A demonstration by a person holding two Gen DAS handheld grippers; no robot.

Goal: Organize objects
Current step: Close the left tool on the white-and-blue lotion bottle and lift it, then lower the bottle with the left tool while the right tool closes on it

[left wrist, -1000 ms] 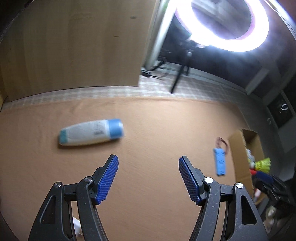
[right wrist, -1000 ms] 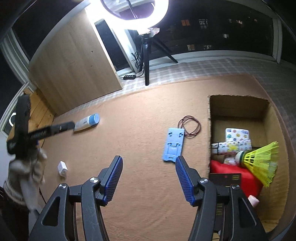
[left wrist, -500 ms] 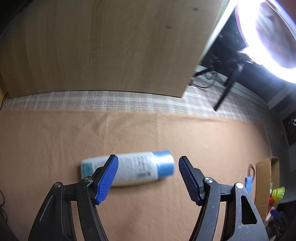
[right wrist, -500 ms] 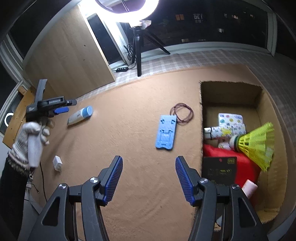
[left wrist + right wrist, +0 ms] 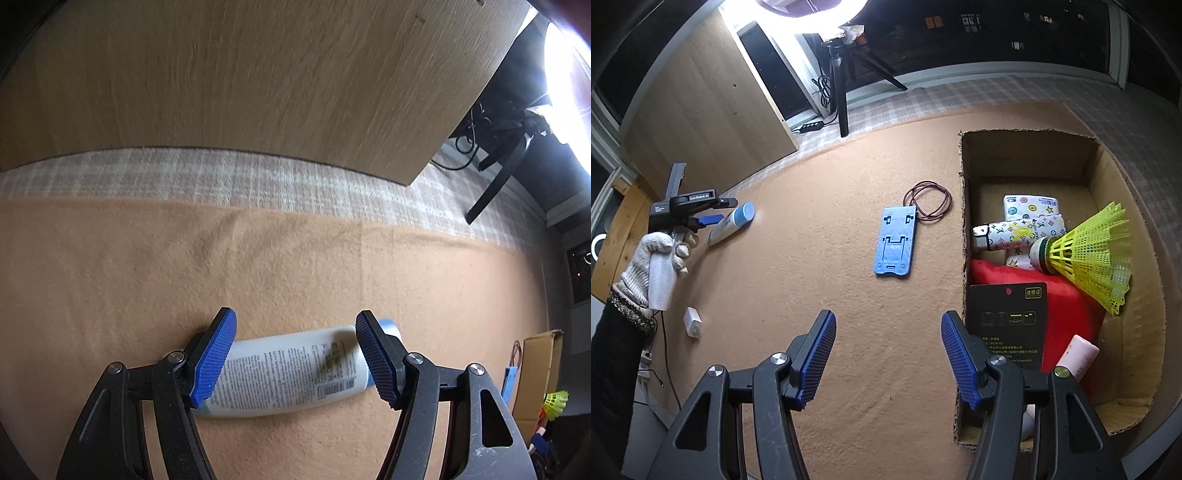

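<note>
My left gripper (image 5: 295, 356) open, jaws apart over bottle (image 5: 288, 373), pads not pressing. Bottle lies flat on orange blanket (image 5: 147, 277), long axis runs pad to pad, so I judge wrist roll needed. My right gripper (image 5: 888, 363) open, empty, beside cardboard box (image 5: 1027, 142), far from bottle.

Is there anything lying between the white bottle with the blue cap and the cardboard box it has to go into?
Yes, though only partly. The white bottle with the blue cap lies far from the open cardboard box across the tan cloth. A flat blue plastic phone stand and a coiled brown cord lie between them, low enough to carry over.
</note>
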